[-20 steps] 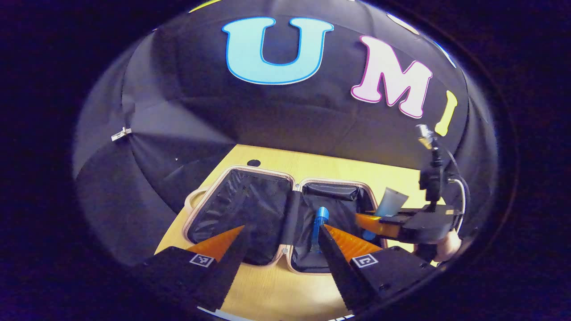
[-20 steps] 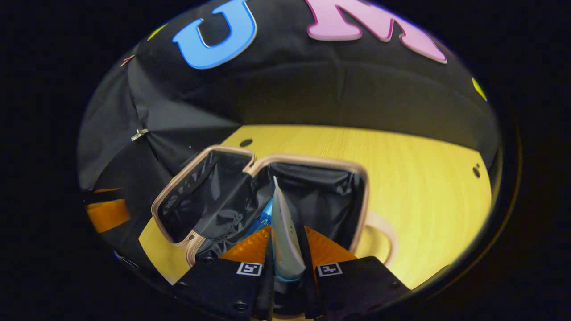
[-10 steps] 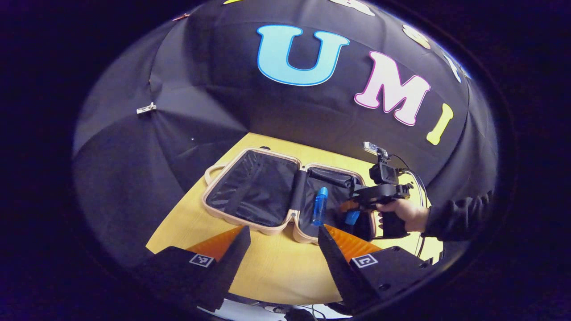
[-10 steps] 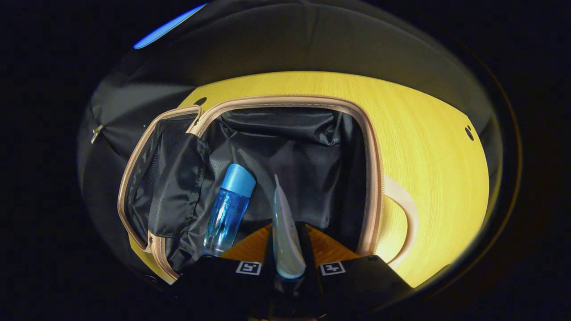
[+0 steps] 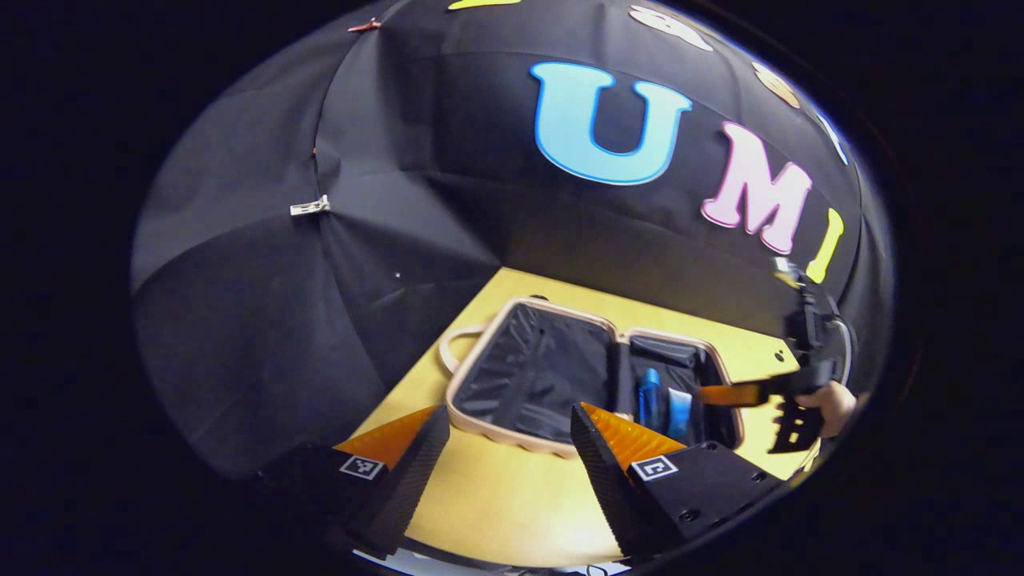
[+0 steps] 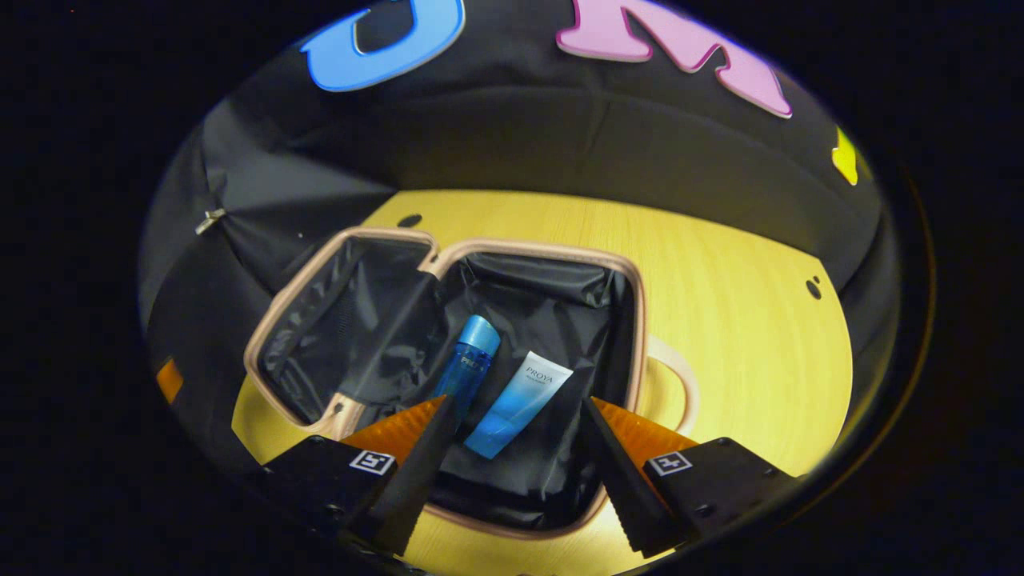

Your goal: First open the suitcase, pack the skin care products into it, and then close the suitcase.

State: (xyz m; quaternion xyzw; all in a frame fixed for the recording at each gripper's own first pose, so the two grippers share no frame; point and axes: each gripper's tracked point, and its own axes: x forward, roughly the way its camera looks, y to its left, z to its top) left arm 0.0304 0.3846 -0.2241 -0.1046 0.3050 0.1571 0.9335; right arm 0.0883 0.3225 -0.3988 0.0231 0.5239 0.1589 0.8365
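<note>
The tube (image 6: pixel 518 393) has left the right gripper (image 6: pixel 512 436), whose fingers now stand spread and empty above the open suitcase (image 6: pixel 640 320).

The tube lies in the suitcase's right half, just beside the blue bottle (image 6: pixel 468 365), on the black lining. In the left gripper view, the left gripper (image 5: pixel 508 436) hovers over the desk (image 5: pixel 496 512) in front of the suitcase, fingers apart and holding nothing; a hand (image 5: pixel 832 400) holds the right gripper at the suitcase's right edge.

Bottle (image 6: pixel 470 364) base behind tongs' finger
</note>
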